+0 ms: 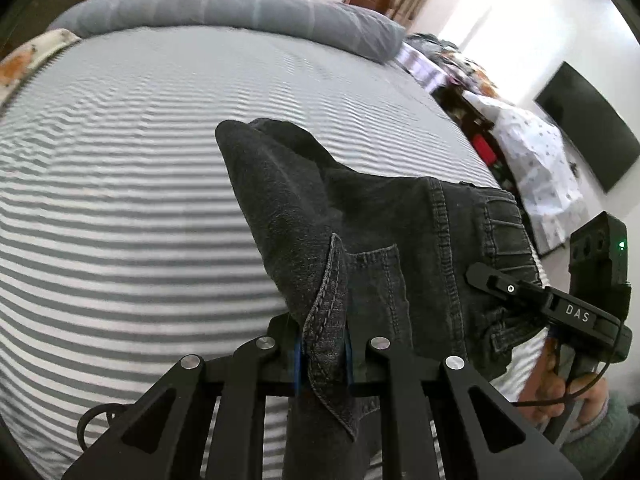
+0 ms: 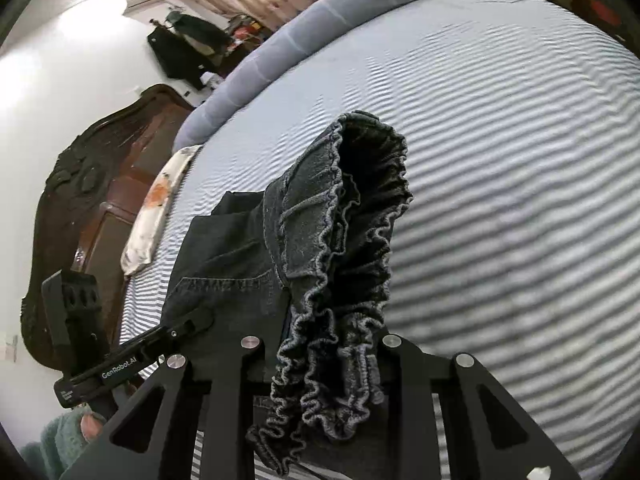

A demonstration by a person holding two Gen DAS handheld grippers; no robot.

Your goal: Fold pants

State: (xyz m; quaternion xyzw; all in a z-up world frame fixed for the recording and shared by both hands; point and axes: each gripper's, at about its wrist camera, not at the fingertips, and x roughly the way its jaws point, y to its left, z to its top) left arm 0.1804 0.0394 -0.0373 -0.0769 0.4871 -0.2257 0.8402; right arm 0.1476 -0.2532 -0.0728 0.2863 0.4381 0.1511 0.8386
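Note:
Dark grey denim pants (image 1: 380, 220) hang lifted above the striped bed (image 1: 140, 200), stretched between both grippers. In the left wrist view my left gripper (image 1: 324, 356) is shut on a stitched hem edge of the pants, the cloth pinched between its blue pads. In the right wrist view my right gripper (image 2: 328, 356) is shut on the ruffled elastic waistband of the pants (image 2: 320, 208). Each gripper also shows in the other's view: the right gripper (image 1: 508, 288) at the far side of the waistband, the left gripper (image 2: 176, 332) by a pocket seam.
The grey-and-white striped sheet (image 2: 500, 160) spreads beneath the pants. A grey bolster (image 1: 240, 12) lies along the far edge, with a floral pillow (image 2: 156, 208) by the dark wooden headboard (image 2: 80, 200). A dark screen (image 1: 588, 128) hangs on the wall. A hand (image 1: 560, 392) grips the right tool.

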